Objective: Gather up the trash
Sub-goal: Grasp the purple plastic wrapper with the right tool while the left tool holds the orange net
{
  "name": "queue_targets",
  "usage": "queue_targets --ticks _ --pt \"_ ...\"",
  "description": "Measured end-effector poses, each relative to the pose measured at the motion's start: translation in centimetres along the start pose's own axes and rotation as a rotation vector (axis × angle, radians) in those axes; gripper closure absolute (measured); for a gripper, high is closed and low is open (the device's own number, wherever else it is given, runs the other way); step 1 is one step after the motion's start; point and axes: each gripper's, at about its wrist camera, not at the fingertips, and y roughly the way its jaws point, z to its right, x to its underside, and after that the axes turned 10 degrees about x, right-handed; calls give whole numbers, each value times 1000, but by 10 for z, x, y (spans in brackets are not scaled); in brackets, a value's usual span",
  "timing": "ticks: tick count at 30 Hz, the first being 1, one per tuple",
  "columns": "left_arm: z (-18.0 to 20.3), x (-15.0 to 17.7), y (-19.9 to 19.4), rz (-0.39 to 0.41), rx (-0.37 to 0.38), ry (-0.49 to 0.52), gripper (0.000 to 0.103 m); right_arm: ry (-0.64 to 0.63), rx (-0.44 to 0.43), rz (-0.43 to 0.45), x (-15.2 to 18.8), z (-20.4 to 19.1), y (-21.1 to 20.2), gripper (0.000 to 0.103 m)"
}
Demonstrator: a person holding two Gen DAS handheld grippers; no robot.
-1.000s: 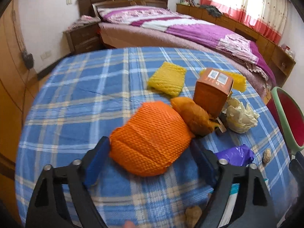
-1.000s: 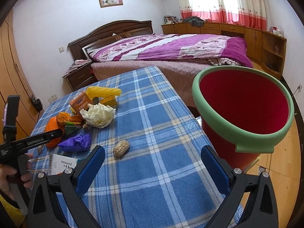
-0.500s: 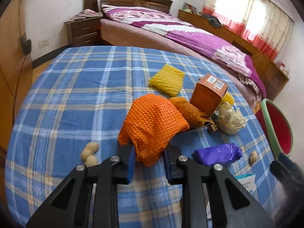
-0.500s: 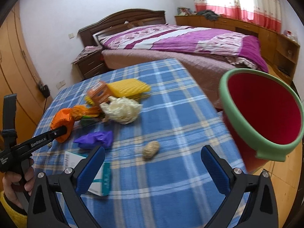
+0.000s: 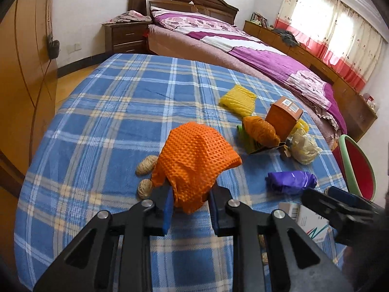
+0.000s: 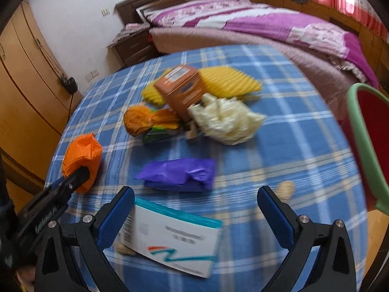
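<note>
Nearest, in the left wrist view: left tongs (image 5: 190, 194), just closed in and now clenched on the crumpled orange foam mesh sleeve (image 5: 194, 153), with that sleeve bunched between the blue pads and lifted at its near end off the desk (image 5: 109, 121). Desk round-edged, covered by a blue plaid cloth with white and tan lines.

In the right wrist view: right tongs (image 6: 195, 194) released, pads wide apart, with a flat white carton with a teal edge (image 6: 175, 241) lying between them on the cloth, untouched on the right side.

Counted across the cloth:
- four peanuts in shell: two (image 5: 147, 164) (image 5: 145, 187) just left of the orange sleeve, one (image 6: 285, 189) beside the right pad, one (image 6: 124, 248) peeking from under the carton
- one crumpled purple plastic bag (image 6: 180, 172), just beyond the carton
- one wadded cream plastic bag (image 6: 226, 121)
- one twisted orange plastic bag (image 6: 138, 119) on a green wrapper (image 6: 158, 131)
- one upright orange-brown cardboard box (image 6: 182, 92)
- two yellow foam mesh sleeves (image 6: 228, 82) (image 6: 153, 95), furthest of the litter

Off the desk's right edge: one red plastic bucket with a pale green rim (image 6: 359, 146), mouth tilted toward the camera.

Beyond: wooden wardrobe (image 5: 24, 73) at left, dark nightstand (image 5: 124, 36), bed with purple covers (image 5: 243, 39) and a dark headboard, low cabinets and red-and-white curtains (image 5: 340, 31) along the window wall.
</note>
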Motion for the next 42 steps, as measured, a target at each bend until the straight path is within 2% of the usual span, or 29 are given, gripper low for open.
queue_targets --ticks 3,5,11,18,19,22,28,34,42 --pt "-2 3 -2 5 2 -11 78 -16 4 -22 -4 -10 9 0" --pt "-4 4 -3 4 -1 -17 78 -37 37 -24 -4 -16 14 0" --pt "-10 6 -5 12 -6 -45 78 -48 48 -34 -4 -18 20 6" --pt "-12 8 -5 12 -4 -53 78 -56 11 -14 -3 -22 16 29" --pt "-12 8 -6 12 -5 -54 78 -58 7 -10 -3 -23 16 37" --pt "-13 9 -9 15 -7 -59 78 -70 5 -1 -3 -24 15 40" --pt "-13 11 -16 23 -6 -71 78 -58 -34 33 0 -17 5 43" --pt "-3 8 -25 40 3 -47 78 -36 -63 120 -2 -6 -24 43" --pt "31 -1 -40 62 42 17 78 15 -65 213 -1 23 -63 43"
